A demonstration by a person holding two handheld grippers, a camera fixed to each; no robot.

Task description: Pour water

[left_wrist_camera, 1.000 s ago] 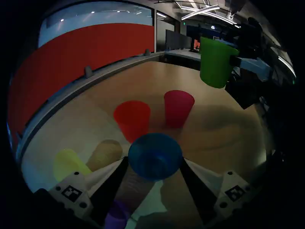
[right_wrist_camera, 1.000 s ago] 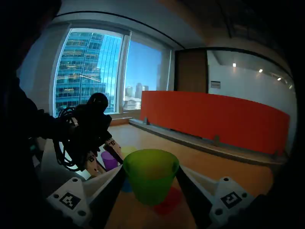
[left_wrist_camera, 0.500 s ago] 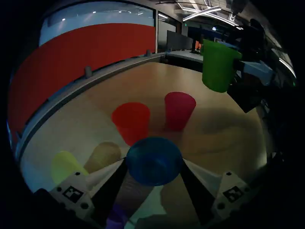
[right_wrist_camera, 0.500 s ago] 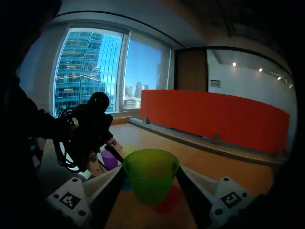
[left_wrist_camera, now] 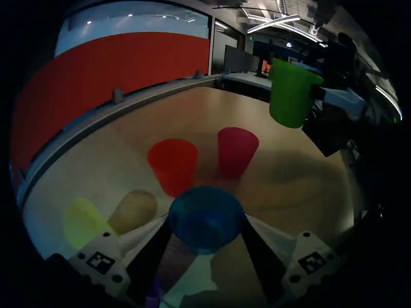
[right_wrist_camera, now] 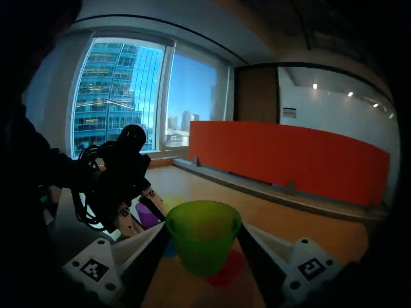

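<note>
Left gripper (left_wrist_camera: 206, 222): jaws closed to cup width, one finger on each side wall of the blue cup (left_wrist_camera: 206, 215), which sits at 6 o'clock in the left gripper view with its mouth facing the camera. Right gripper (right_wrist_camera: 203, 232): same kind of hold on the green cup (right_wrist_camera: 203, 244), both fingers pressed to its flanks just under the rim, at 6 o'clock in the right gripper view. Side grips leave both mouths unobstructed, which suits one cup acting as pourer and the other as receiver. In the left gripper view the green cup hangs at 2 o'clock, clear of the table (left_wrist_camera: 287, 174), close to upright and well apart from the blue cup, so I judge no pour has begun. Water cannot be made out in either cup, so which one is the source is unclear. On the table, mouth up: red cup (left_wrist_camera: 172, 163) at 11 o'clock of the blue cup, pink cup (left_wrist_camera: 236, 151) at 1 o'clock, the two near but not touching; yellow cup (left_wrist_camera: 79, 223) and tan cup (left_wrist_camera: 134, 210) at 8 o'clock. Judgement: the held cups must close the gap, one rim over the other's mouth, before any tipping; a spill onto the standing cups is the risk.
</note>
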